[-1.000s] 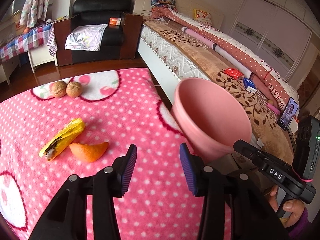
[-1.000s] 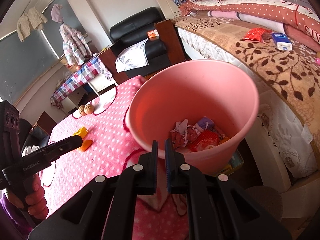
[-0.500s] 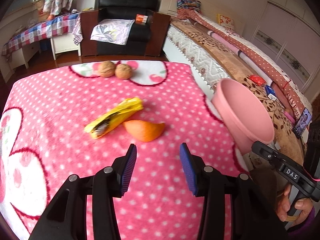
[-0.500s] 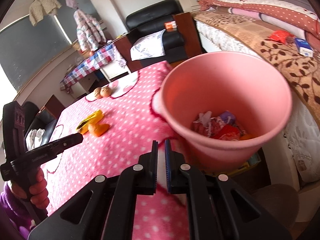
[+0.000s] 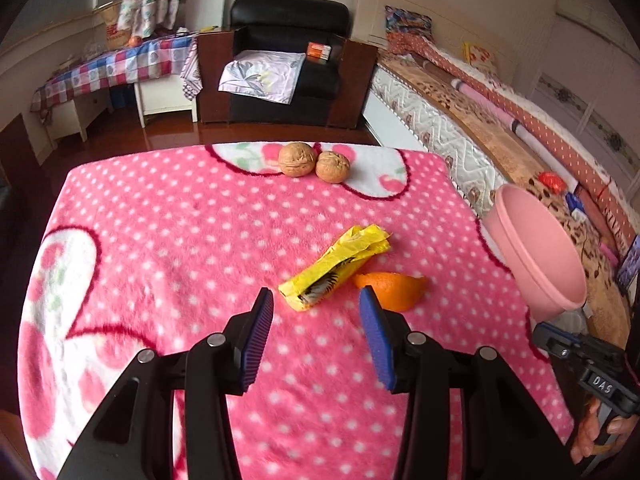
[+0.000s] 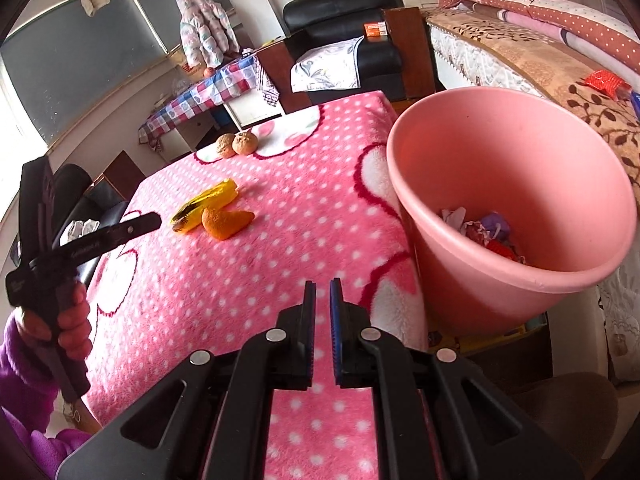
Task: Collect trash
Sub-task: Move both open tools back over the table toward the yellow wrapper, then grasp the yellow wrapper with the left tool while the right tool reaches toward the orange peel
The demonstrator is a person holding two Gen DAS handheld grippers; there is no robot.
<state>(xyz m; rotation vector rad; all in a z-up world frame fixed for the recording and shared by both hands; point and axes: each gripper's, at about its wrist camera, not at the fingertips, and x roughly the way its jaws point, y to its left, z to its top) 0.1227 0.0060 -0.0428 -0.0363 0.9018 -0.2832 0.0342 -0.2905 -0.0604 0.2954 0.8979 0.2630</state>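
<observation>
Left gripper (image 5: 316,312): fingers wide, empty, just short of the yellow wrapper (image 5: 335,267), which touches the orange peel (image 5: 390,289). Right gripper (image 6: 322,304): fingers nearly closed, empty. Risk: both scraps lift together, or the plush pink blanket (image 5: 180,240) snags. The pink bin (image 6: 508,208) stands at the worktop's edge, beside the bed (image 5: 472,120).

Pink white-dotted fleece desk cover (image 5: 168,240); crumpled yellow plastic wrapper (image 5: 340,260); orange peel piece (image 5: 394,286); plain pink plastic bucket (image 6: 500,152); two brown walnuts (image 5: 314,164).
</observation>
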